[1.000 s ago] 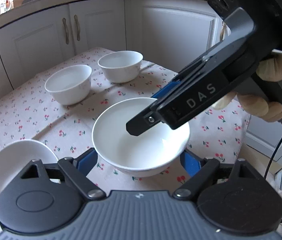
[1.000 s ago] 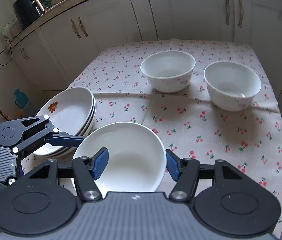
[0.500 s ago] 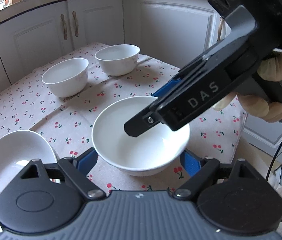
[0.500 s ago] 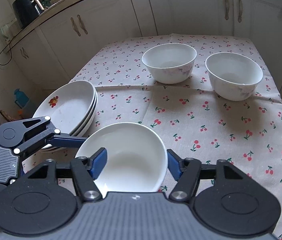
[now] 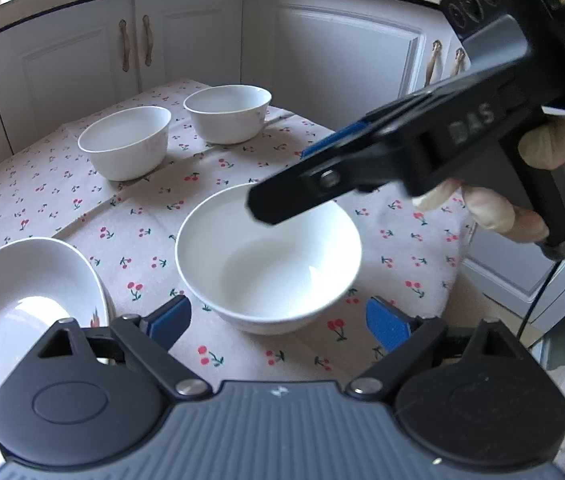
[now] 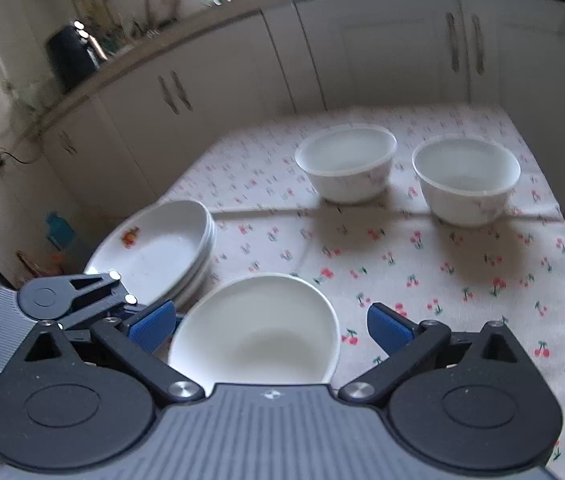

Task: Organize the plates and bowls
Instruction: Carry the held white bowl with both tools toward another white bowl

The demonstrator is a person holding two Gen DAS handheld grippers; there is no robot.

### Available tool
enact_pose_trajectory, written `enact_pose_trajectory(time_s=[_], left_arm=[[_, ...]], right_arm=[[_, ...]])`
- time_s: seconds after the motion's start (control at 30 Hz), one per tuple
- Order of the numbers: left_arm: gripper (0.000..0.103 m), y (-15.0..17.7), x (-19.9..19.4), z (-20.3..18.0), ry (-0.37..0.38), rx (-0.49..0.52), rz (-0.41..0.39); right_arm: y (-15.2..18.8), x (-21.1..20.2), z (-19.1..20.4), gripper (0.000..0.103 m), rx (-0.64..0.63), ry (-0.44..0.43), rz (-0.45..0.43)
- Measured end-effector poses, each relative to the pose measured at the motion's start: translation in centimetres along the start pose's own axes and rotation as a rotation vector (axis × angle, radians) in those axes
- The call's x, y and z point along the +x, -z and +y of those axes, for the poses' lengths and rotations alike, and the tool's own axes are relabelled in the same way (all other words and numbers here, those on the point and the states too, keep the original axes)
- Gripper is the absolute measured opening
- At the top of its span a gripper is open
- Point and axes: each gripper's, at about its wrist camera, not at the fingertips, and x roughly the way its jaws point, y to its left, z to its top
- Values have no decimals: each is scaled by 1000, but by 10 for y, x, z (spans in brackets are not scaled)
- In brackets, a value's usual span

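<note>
A white bowl [image 5: 270,256] stands on the cherry-print tablecloth [image 5: 402,248], near its front edge. My left gripper [image 5: 278,322] is behind the bowl with its jaws opening. Both blue pads [image 5: 170,320] stand a little off the bowl's sides. My right gripper [image 5: 284,180] comes in from the right, one black finger [image 5: 282,204] above the bowl's far rim. In the right wrist view the same bowl [image 6: 258,332] lies between the pads of my right gripper [image 6: 269,327]. Those jaws are opening wide and touch nothing.
A stack of white plates [image 6: 162,248] sits at the table's left edge, close to the bowl. Two more white bowls [image 6: 346,162] [image 6: 466,178] stand side by side at the back. White cabinets [image 5: 186,48] surround the table. A gloved hand [image 5: 490,208] holds the right gripper.
The right gripper's jaws have spread wide and let go of the bowl's rim. The left pads have moved off the bowl's sides. The bowl stays on the cloth.
</note>
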Motion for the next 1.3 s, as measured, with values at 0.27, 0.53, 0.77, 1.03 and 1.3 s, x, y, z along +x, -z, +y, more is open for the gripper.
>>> enact_pose_trajectory(time_s=[0.27,0.53,0.77,1.03,1.3], left_arm=[[96,-10,-27,5,-47,11,-33],[98,-55,-36,18,-94,33,-93],[100,-108,-9,27,-108,55,-133],[100,-175,50,59,-83,4,-103],[99,-222,112,84,-6,-46,-11]], right_arm=[[-1,-22,-5,103,-76,116,-15],[-8,-31,-35,103,-57,231,9],[-12,-27,-39,103,-236,366,-44],[-33,-10,-62,103,-303,336,-56],[-46,20,-97,103,-239,338,-17]])
